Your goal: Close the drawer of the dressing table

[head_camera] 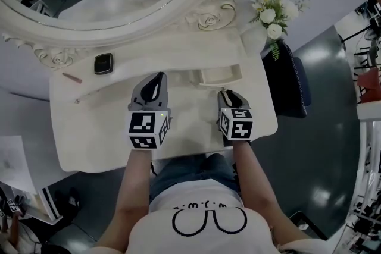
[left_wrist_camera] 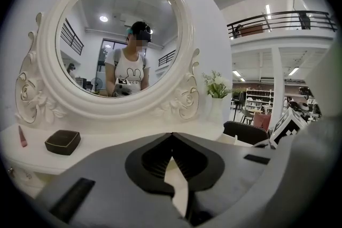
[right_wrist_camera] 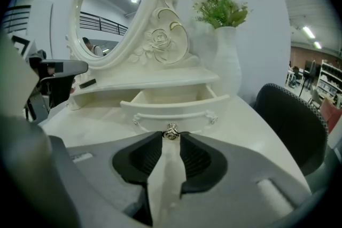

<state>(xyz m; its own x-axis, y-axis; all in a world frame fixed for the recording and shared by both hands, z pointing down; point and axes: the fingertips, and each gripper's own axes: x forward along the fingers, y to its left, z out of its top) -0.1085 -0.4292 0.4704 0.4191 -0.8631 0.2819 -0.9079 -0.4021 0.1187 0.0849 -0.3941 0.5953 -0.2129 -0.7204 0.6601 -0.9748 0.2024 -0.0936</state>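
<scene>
**A:** Where did the drawer (right_wrist_camera: 176, 107) stand?

**B:** Open, pulled out below the mirror (head_camera: 107, 3), toward its right side; it looked empty inside; the right tongs (right_wrist_camera: 171, 136) appeared nipped on its small metal knob (right_wrist_camera: 171, 134), a tip touching each side.

**A:** And the left tongs (left_wrist_camera: 171, 135)?

**B:** Clenched on nothing, tips met; held over the desk (head_camera: 89, 128) below the mirror's middle.

**A:** What could have gone wrong?

**B:** I judged the hold thin; only the very tips had the knob, so a push off the straight line could have slid them off it, or skewed the drawer until it jammed part-way; a hard shove might also have rocked the vase of flowers (right_wrist_camera: 227, 56) right of the mirror.

**A:** Did the views differ?

**B:** Yes; the right gripper view alone showed the knob and the drawer's front; the head view gave the drawer only from above, the knob not visible; the left gripper view missed the drawer, yet showed a dark compact case (left_wrist_camera: 62, 142) below the mirror's left side.
</scene>
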